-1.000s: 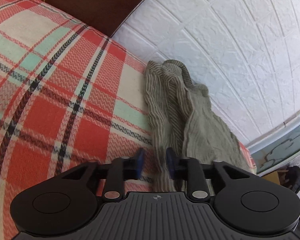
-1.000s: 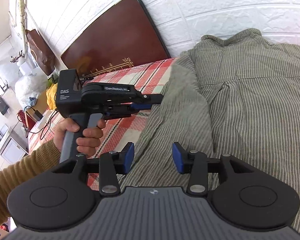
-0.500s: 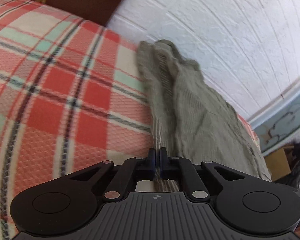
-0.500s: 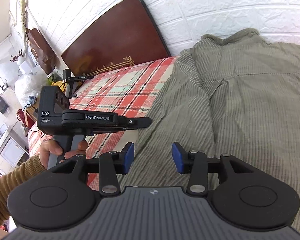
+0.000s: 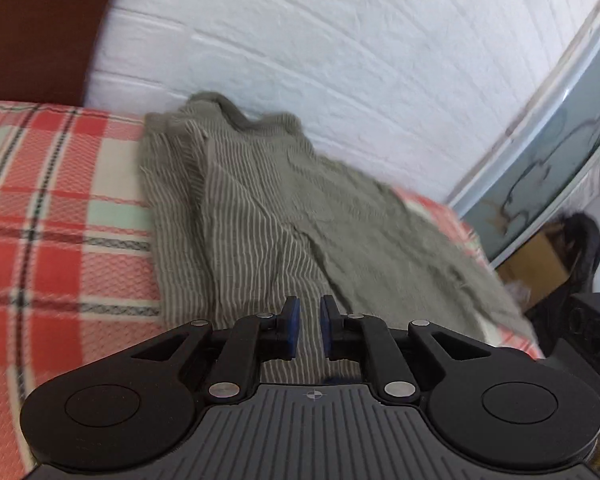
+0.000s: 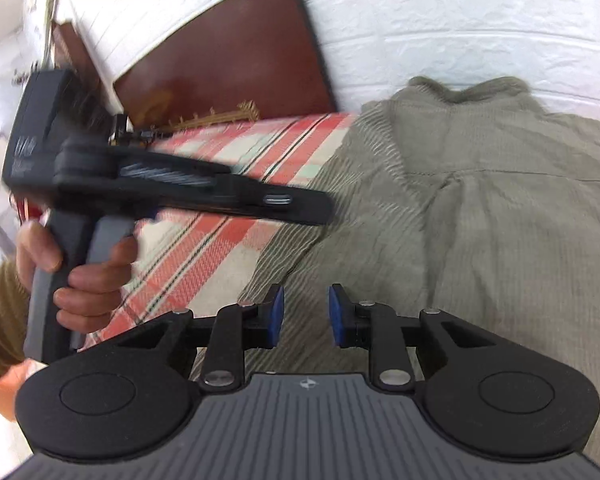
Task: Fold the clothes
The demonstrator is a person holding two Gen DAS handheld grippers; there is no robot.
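left wrist view: the left gripper [image 5: 308, 324] has its two blue pads a little apart, and its jaws have just been opening. striped cloth shows in the narrow gap, but the pads do not seem to press on it; the picture is blurred, so i am not fully sure. this cloth is the grey-green striped shirt [image 5: 268, 216], which lies on the red plaid blanket [image 5: 56, 216] with its collar end against the white brick wall [image 5: 340, 60].

in the right wrist view, the right gripper [image 6: 305, 314] also stands apart, with its jaws having just been closing. the shirt [image 6: 500, 208] lies under the gap and the pads are clear of it. to the left, a hand [image 6: 80, 276] grips the handle of the left gripper [image 6: 324, 210], which reaches over the shirt's edge. behind it a dark brown board [image 6: 228, 60] leans on the wall.
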